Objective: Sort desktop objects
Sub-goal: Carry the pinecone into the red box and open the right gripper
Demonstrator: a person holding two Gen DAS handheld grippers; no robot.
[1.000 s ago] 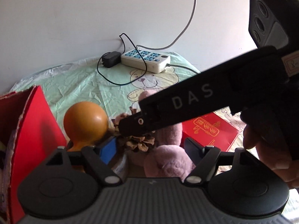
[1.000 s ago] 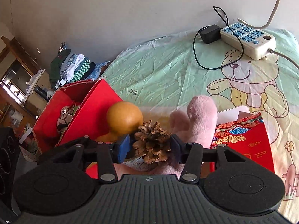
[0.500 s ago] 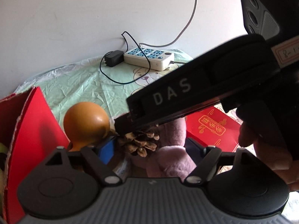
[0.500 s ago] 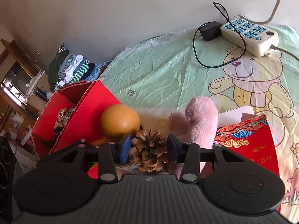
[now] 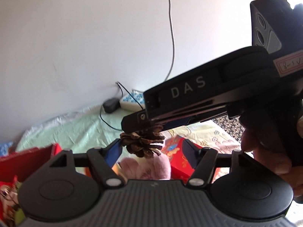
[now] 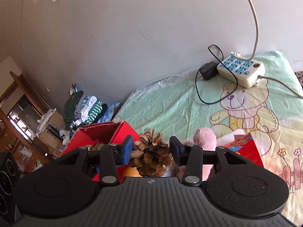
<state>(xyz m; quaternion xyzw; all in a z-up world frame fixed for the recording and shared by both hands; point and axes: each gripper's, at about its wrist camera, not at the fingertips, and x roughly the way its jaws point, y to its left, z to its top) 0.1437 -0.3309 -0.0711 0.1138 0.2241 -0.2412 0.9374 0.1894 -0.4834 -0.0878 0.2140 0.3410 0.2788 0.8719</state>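
A brown pine cone [image 6: 151,160] is off the table, with my right gripper [image 6: 151,148] shut on it above the clutter. In the left wrist view the same pine cone [image 5: 144,143] hangs under the right gripper [image 5: 144,129], whose black body crosses the frame in a person's hand [image 5: 265,147]. My left gripper [image 5: 151,149] sits just below and behind it, open and holding nothing. Under both lie a pink plush toy [image 6: 205,141], a sliver of an orange gourd [image 6: 130,172], and an open red box [image 6: 106,134] with small items inside at the left.
A red printed packet [image 6: 248,149] lies right of the plush. A white power strip [image 6: 240,70], a black charger [image 6: 208,73] and looping cables sit at the back of the green bear-print cloth [image 6: 170,104]. Folded clothes and shelves stand beyond the table's left edge.
The right gripper has risen with the pine cone, lifting it from between the gourd and the plush. The left gripper has tilted upward; the gourd has dropped almost out of its view.
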